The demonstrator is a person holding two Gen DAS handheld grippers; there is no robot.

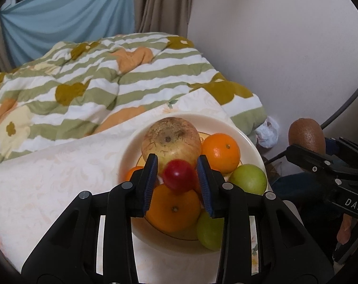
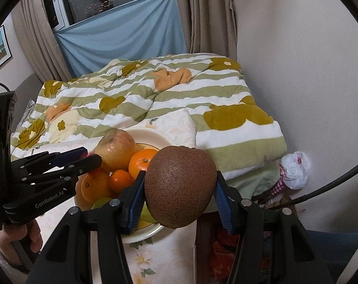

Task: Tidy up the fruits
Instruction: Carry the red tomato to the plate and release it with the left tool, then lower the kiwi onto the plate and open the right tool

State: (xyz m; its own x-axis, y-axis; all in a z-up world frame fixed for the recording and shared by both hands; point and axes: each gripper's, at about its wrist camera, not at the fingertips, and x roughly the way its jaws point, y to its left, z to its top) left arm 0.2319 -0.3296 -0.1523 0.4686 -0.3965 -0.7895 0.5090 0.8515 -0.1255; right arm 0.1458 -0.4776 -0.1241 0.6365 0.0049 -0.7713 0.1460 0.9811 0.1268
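A cream plate (image 1: 129,151) holds a large yellowish apple (image 1: 170,139), oranges (image 1: 221,152) (image 1: 173,209), green fruits (image 1: 248,178) and a small red fruit (image 1: 179,175). My left gripper (image 1: 177,181) hovers over the plate, its blue pads on either side of the red fruit; a narrow gap shows on each side. My right gripper (image 2: 180,189) is shut on a brown kiwi (image 2: 180,187), held above the plate's right edge (image 2: 141,236). The kiwi also shows in the left wrist view (image 1: 305,136).
The plate sits on a pale floral cloth (image 1: 60,172). A striped green and white quilt (image 1: 107,80) lies behind. A white wall is on the right, with a crumpled white bag (image 2: 295,169) at its foot. Curtains and a blue cloth (image 2: 122,37) hang at the back.
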